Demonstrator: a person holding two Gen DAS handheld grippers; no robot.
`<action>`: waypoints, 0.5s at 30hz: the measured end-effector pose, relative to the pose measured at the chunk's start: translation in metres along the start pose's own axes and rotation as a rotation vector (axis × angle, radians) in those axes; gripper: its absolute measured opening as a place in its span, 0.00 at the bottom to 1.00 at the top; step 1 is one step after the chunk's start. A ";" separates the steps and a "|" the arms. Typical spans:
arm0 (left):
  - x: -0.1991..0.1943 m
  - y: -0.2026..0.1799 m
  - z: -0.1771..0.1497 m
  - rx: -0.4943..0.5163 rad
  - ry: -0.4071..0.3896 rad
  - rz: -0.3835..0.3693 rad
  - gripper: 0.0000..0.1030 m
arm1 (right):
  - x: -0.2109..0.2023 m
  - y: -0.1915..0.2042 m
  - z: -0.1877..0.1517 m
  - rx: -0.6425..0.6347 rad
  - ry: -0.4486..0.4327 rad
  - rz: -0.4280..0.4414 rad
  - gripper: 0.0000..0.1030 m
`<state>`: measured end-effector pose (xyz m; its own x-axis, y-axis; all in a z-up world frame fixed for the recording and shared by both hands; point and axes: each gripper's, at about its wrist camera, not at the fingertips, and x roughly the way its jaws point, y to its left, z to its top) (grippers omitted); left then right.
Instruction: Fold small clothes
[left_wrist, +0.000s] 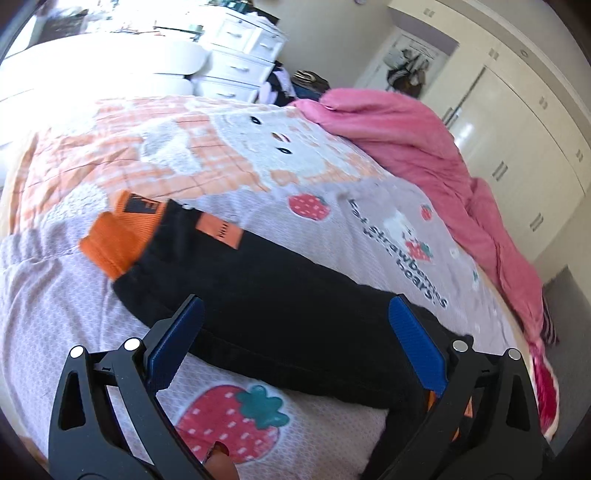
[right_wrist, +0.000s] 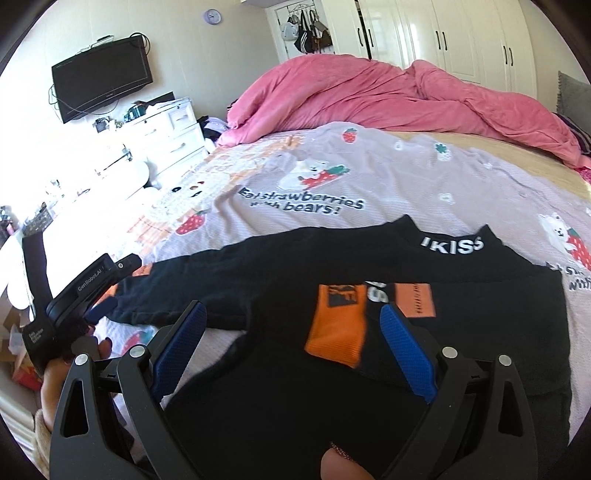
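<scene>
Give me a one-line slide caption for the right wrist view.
Open right gripper hovers over a black top with orange cuffs, spread on a strawberry-print bedspread.

Sunlit bedroom: cream wardrobes (right_wrist: 461, 37), wall-mounted television (right_wrist: 101, 77), white drawers (left_wrist: 240, 59).

left gripper (left_wrist: 295, 314): black frame | blue ribbed pads (left_wrist: 419, 343) | silver pins

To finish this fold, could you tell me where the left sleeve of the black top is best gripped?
Grip the black sleeve at its orange ribbed cuff, coming from the outer end: it lies flat, stretched out, on the strawberry-print sheet, and the cuff is its free end.
</scene>
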<state>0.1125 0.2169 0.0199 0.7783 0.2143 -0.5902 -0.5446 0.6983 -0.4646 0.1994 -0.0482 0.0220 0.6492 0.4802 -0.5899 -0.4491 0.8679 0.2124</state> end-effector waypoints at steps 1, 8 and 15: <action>0.000 0.003 0.001 -0.013 -0.005 0.002 0.91 | 0.002 0.002 0.001 0.000 0.001 0.004 0.92; 0.001 0.028 0.010 -0.086 -0.015 0.044 0.91 | 0.012 0.021 0.011 -0.020 0.017 0.036 0.96; 0.001 0.049 0.016 -0.155 -0.030 0.092 0.91 | 0.020 0.041 0.016 -0.069 0.032 0.047 0.96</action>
<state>0.0914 0.2624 0.0066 0.7310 0.2943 -0.6156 -0.6535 0.5616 -0.5075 0.2034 -0.0012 0.0311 0.6071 0.5152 -0.6050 -0.5207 0.8330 0.1868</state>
